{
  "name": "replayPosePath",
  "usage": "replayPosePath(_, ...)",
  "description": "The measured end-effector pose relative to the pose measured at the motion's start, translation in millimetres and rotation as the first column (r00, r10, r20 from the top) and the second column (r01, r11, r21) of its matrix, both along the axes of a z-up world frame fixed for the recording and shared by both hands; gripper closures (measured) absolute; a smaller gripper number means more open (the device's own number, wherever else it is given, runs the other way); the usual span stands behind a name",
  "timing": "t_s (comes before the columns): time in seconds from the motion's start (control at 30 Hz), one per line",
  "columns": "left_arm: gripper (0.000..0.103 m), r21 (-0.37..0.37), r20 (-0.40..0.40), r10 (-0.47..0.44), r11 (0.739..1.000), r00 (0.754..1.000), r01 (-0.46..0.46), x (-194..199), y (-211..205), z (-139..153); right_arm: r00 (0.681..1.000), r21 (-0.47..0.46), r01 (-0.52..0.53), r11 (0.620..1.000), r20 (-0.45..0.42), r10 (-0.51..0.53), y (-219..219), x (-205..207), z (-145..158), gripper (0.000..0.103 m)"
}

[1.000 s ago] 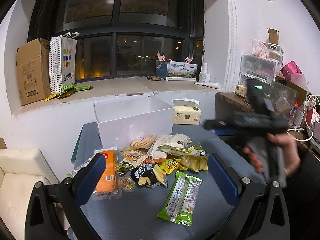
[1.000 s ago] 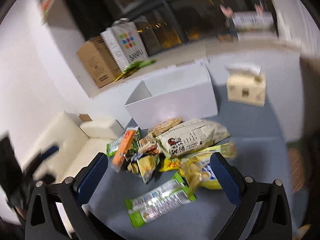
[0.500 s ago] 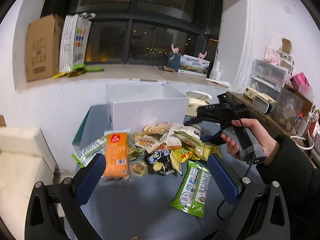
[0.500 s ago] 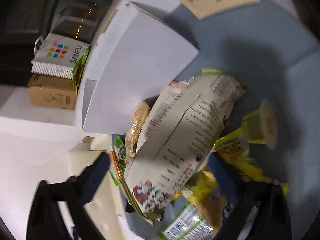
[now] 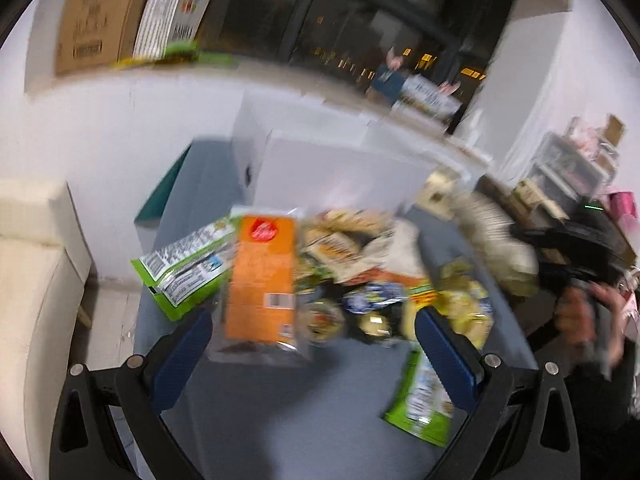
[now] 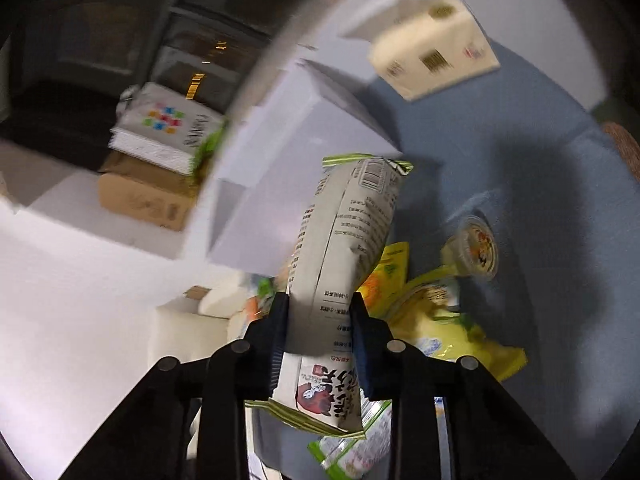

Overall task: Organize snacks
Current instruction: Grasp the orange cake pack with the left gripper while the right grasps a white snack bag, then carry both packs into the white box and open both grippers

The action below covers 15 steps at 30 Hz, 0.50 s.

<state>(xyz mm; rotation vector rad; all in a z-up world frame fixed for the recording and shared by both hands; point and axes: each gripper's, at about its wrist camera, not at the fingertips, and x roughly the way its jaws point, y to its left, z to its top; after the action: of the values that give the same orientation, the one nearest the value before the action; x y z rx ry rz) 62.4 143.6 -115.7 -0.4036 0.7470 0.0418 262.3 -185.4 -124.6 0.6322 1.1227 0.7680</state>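
A heap of snack packets lies on the blue-grey table (image 5: 280, 412). My left gripper (image 5: 312, 344) is open and empty, low over the heap's near edge, with an orange packet (image 5: 260, 280) between its fingers' line of sight. A white open box (image 5: 336, 172) stands behind the heap. My right gripper (image 6: 320, 332) is shut on a large beige snack bag (image 6: 344, 240) and holds it lifted above the heap, tilted toward the white box (image 6: 288, 152). In the left wrist view the bag (image 5: 496, 240) shows blurred at the right.
A green packet (image 5: 184, 256) lies at the heap's left and another (image 5: 420, 400) at the near right. A small jelly cup (image 6: 476, 248) and yellow packets (image 6: 440, 328) lie under the bag. A tissue box (image 6: 436, 48) stands beyond. A cream sofa (image 5: 28, 280) is left.
My right gripper has closed on the beige bag and lifted it off the heap. My left gripper has dropped lower and closer to the orange packet.
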Motion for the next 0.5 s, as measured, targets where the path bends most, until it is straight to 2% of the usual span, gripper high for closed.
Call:
replayPosePath(0.07, 0.0, -0.03, -0.052, -0.024, 0.999, 0.998, 0.022, 22.6, 11.6, -16.6, 0.995, -0.005, -0.011, 1.0, 0.101, 0.012, -6.0, -15.9, 16.6, 0.072)
replayPosePath(0.1, 0.0, -0.037, -0.077, -0.032, 0.999, 0.997, 0.029, 33.6, 16.8, -24.3, 0.984, -0.021, -0.015, 1.0, 0.176, 0.019, -7.6, -27.1, 27.5, 0.073)
replayPosePath(0.17, 0.0, -0.059, -0.099, -0.048, 0.997, 0.994, 0.042, 49.6, 24.6, -34.0, 0.964, -0.013, -0.037, 0.999, 0.264, 0.039, -13.6, -45.7, 42.9, 0.073)
replayPosePath(0.3, 0.001, -0.05, -0.174, -0.057, 0.998, 0.983, 0.049, 81.8, 29.9, -52.2, 0.945, -0.014, -0.073, 0.997, 0.319, 0.073, -15.2, -62.9, 53.1, 0.075)
replayPosePath(0.37, 0.006, -0.043, -0.203, -0.067, 0.997, 0.977, 0.06, 90.7, 28.3, -59.4, 0.944, -0.017, -0.081, 0.997, 0.321, 0.082, -18.7, -66.1, 51.7, 0.076)
replayPosePath(0.43, 0.021, -0.032, -0.236, -0.064, 0.998, 0.97, 0.058, 96.0, 26.5, -67.0, 0.946, -0.01, -0.092, 0.996, 0.312, 0.091, -17.4, -66.8, 49.3, 0.076)
replayPosePath(0.47, 0.022, -0.025, -0.231, -0.068, 0.998, 0.971, 0.064, 97.3, 25.3, -66.9, 0.946, -0.012, -0.103, 0.995, 0.309, 0.101, -16.5, -68.0, 46.9, 0.077)
replayPosePath(0.5, 0.031, -0.02, -0.23, -0.085, 0.996, 0.969, 0.082, 97.6, 22.1, -66.8, 0.945, -0.023, -0.109, 0.994, 0.308, 0.111, -12.4, -68.6, 44.2, 0.077)
